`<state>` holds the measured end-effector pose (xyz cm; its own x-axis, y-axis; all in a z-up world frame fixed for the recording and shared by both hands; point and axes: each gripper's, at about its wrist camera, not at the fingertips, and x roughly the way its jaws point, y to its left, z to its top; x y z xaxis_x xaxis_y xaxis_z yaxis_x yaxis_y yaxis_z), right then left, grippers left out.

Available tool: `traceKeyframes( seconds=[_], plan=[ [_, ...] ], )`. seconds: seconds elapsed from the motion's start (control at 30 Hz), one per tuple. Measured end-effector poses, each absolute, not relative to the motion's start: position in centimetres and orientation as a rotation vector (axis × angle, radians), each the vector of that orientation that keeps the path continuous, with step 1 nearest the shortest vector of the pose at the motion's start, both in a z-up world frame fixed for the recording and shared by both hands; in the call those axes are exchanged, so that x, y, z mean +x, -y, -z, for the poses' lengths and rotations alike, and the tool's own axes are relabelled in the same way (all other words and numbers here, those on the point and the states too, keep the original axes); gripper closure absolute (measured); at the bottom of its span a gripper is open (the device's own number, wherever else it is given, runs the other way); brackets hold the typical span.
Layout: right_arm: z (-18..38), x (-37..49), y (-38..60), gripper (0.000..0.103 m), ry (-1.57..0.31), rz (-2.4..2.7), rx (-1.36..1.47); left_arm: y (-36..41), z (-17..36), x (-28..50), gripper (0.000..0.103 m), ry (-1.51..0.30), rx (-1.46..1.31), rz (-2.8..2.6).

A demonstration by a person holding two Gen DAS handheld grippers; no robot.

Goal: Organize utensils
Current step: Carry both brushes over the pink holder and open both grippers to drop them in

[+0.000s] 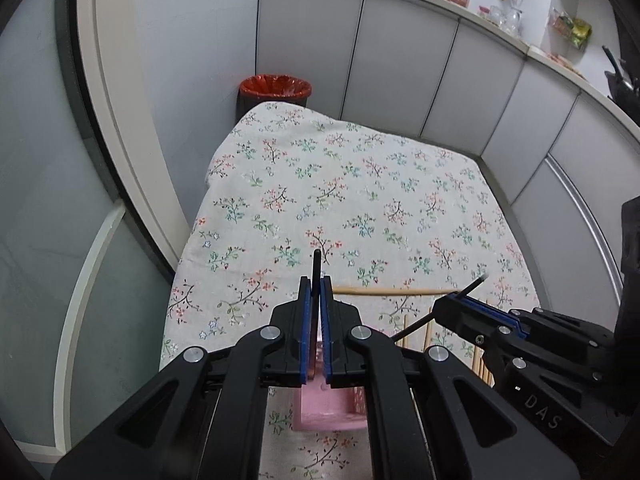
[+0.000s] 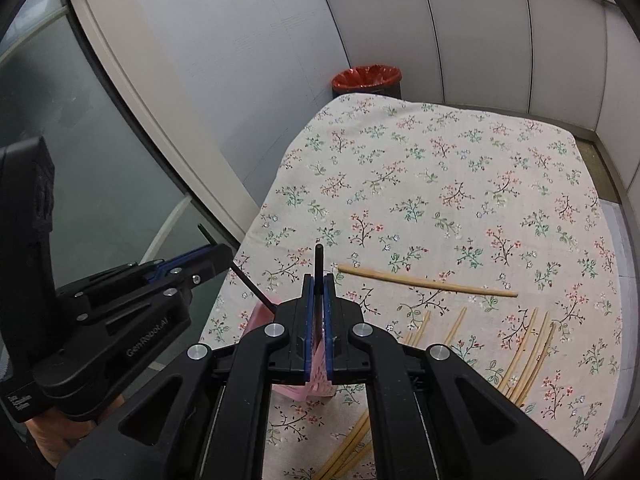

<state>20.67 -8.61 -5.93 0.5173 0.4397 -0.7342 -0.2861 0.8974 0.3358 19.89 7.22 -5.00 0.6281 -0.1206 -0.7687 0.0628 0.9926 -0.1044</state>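
Two dark chopsticks are held at this moment, one in each gripper. The left gripper (image 1: 316, 292) is closed on a black chopstick (image 1: 316, 268), whose upper end projects past the fingertips and whose long axis runs along the fingers, pointing away across the flowered desk (image 1: 360, 184). The right gripper (image 2: 318, 292) is likewise clamped on a second black chopstick (image 2: 319, 264), held in the same lengthwise manner.

Both sticks are judged to be carried over the pink basket (image 1: 320, 408), which sits on the cloth directly beneath the two grippers, so that the lower ends can be dropped into it; the upright, finger-aligned hold suits such an insertion. Whether the lower tips are already inside the basket cannot be told, since the gripper bodies hide them.

Several bamboo chopsticks (image 2: 528, 356) lie loose on the cloth to the right of the basket, fanned roughly toward the near edge. One single bamboo chopstick (image 2: 428, 281) lies apart from them, its long axis running across the desk from left to right. These are taken as unsorted.
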Motion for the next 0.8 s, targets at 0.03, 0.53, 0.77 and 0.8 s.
traceKeyframes(
  seconds=[0.03,0.53,0.77,0.8],
  plan=[
    [6.1,21.0,8.6,0.1,-0.935,-0.437,0.183,-7.2,5.0,19.8,0.098,-0.879,-0.071,0.103],
    [3.1,19.0,14.3,0.061,-0.857,-0.385,0.262,-5.5,2.3,16.2,0.039,-0.812,-0.07,0.181],
    [4.2,18.0,19.7,0.042,-0.888,-0.269,0.274,-1.1,2.8,15.2,0.021,-0.856,-0.047,0.255],
    [4.5,17.9,20.5,0.039,-0.897,-0.249,0.281,-0.4,3.0,15.2,0.019,-0.861,-0.037,0.264]
  ],
)
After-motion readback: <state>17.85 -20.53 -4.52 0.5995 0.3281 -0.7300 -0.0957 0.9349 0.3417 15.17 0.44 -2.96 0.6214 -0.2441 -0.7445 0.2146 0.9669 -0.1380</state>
